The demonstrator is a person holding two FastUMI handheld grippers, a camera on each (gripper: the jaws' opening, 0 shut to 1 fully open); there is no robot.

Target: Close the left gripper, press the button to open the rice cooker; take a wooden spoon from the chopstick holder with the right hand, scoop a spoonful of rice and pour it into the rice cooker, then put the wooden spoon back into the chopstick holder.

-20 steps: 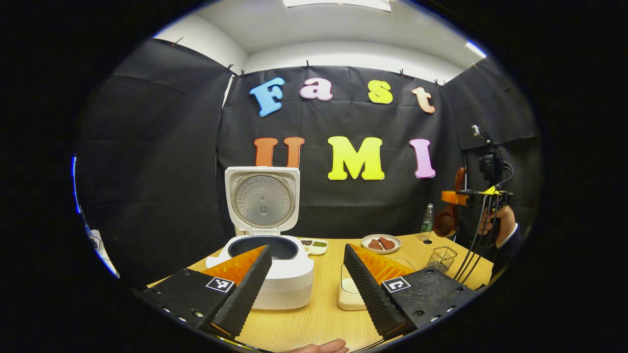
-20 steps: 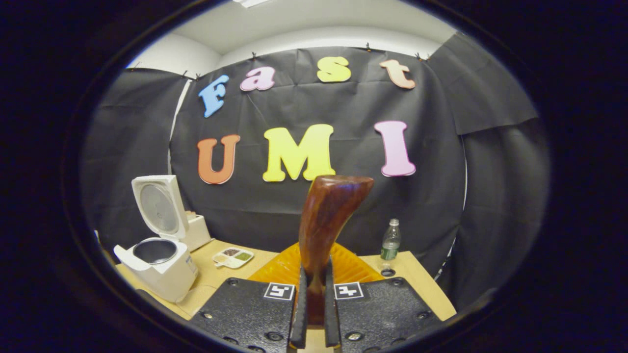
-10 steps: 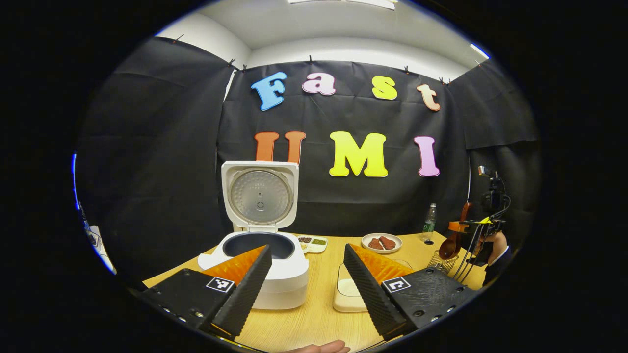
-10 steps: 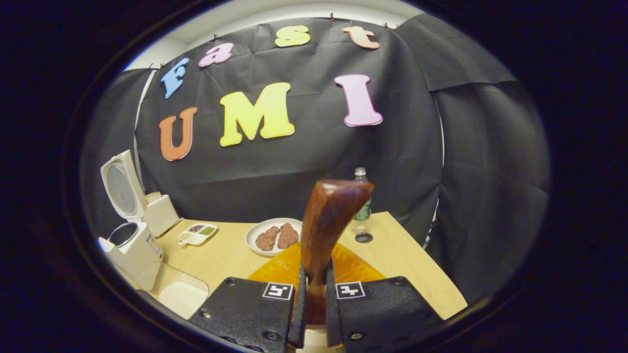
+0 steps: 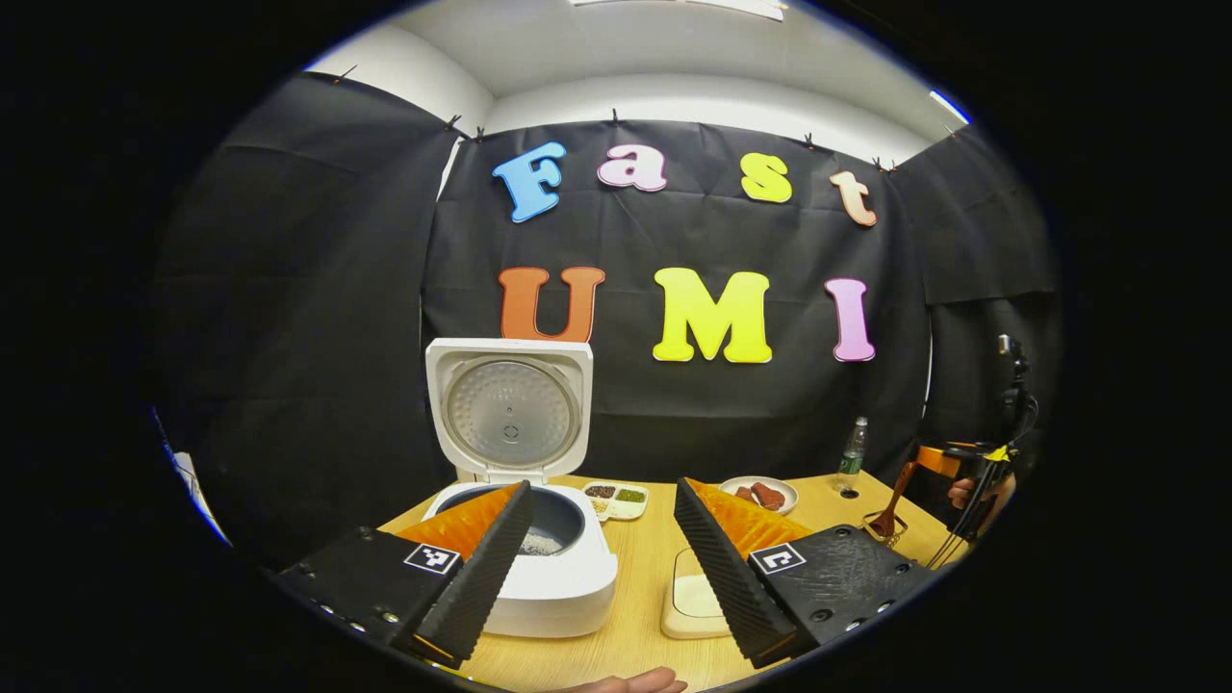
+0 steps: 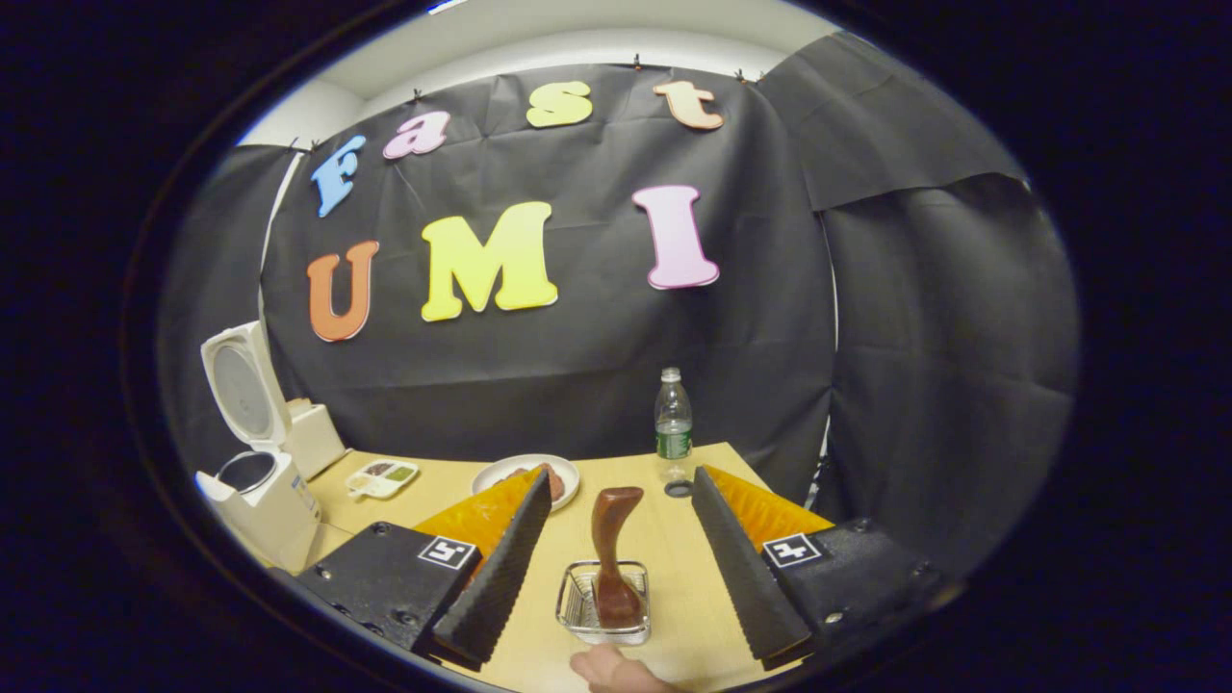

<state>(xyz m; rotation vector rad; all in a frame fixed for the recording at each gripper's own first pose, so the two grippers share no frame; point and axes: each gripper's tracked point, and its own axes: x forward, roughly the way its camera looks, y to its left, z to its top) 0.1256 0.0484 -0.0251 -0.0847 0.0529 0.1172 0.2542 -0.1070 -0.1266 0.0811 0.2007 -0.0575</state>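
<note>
Since half a second ago, right gripper [image 6: 616,568] has released the dark-brown wooden spoon [image 6: 612,549]; spoon stands in clear square chopstick holder [image 6: 603,603]. Both grippers spread wide, empty, left gripper [image 5: 602,558] included. Risk: retreating finger clips handle, tipping holder.

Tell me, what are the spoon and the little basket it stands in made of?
The spoon looks like dark reddish-brown wood with a glossy, polished finish; faint grain shows. The chopstick holder seems to be silvery metal wire mesh, since you can see through its grid.
</note>
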